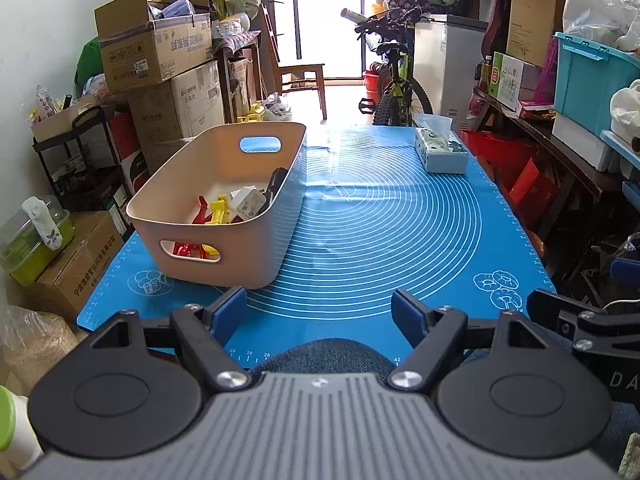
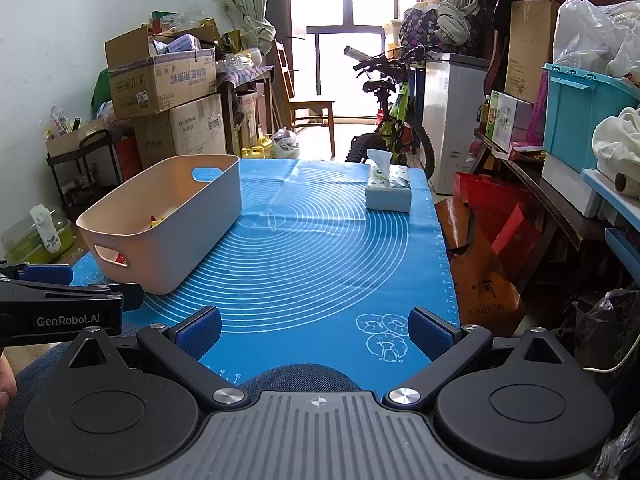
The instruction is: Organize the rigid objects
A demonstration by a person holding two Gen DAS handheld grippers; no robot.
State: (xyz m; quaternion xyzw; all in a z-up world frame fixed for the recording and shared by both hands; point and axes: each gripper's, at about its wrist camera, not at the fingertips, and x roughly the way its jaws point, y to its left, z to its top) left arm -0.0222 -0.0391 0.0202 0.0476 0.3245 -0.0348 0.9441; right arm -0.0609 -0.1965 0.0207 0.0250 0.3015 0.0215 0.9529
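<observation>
Cluttered storeroom, blue baking mat (image 1: 380, 220) on table. Beige basket (image 1: 208, 248) sits on mat's left side, already holding red and yellow clips (image 1: 210, 212), white adapter (image 1: 248, 202), dark item (can't identify). Nothing loose on mat except tissue box (image 1: 440, 152) at far right; I judge sorting done or nearly so. My left gripper (image 1: 318, 312) parked low at near edge above denim knee (image 1: 320, 354), jaws spread, empty. My right gripper (image 2: 316, 330) beside it, same downward tilt, jaws apart, nothing between pads.
</observation>
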